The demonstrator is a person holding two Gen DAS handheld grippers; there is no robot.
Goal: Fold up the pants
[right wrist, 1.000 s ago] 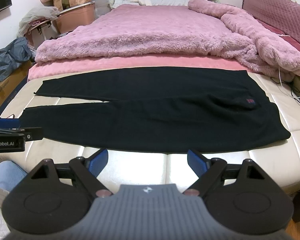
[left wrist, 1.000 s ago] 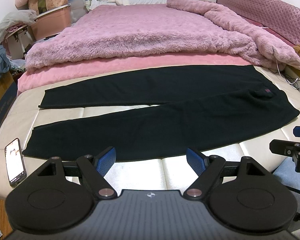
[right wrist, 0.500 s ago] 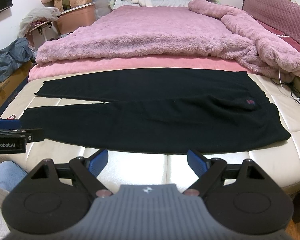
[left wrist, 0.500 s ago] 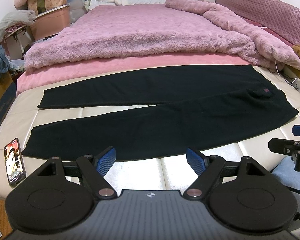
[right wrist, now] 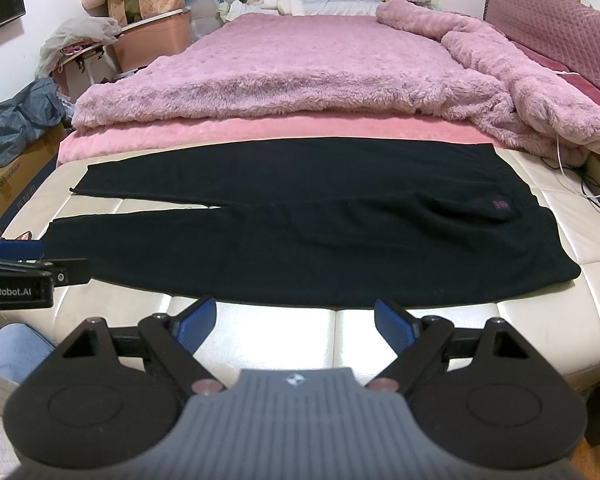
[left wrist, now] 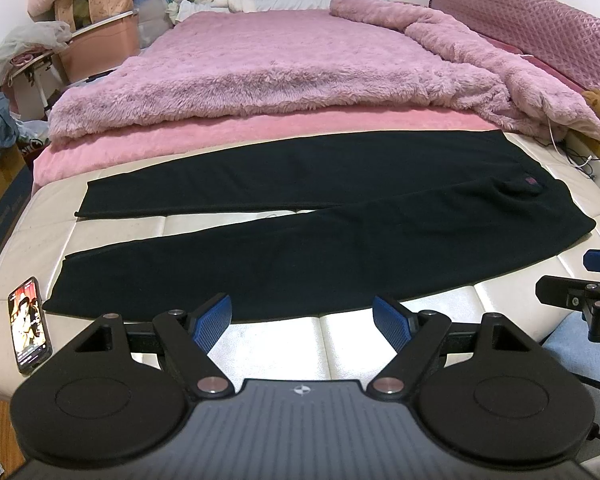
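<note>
Evidently no fold is made yet: the black pants (left wrist: 300,232) lie flat and spread across the near end of the bed (left wrist: 380,336), both legs apart, while the left tongs (left wrist: 302,318) and right tongs (right wrist: 296,320) hover agape and empty.

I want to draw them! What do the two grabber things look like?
Both look alike. The left gripper and right gripper have black arms, round black discs, a ribbed grey body with a small emblem, and blue ridged fingers. One side reads "GenRobot.AI".
</note>
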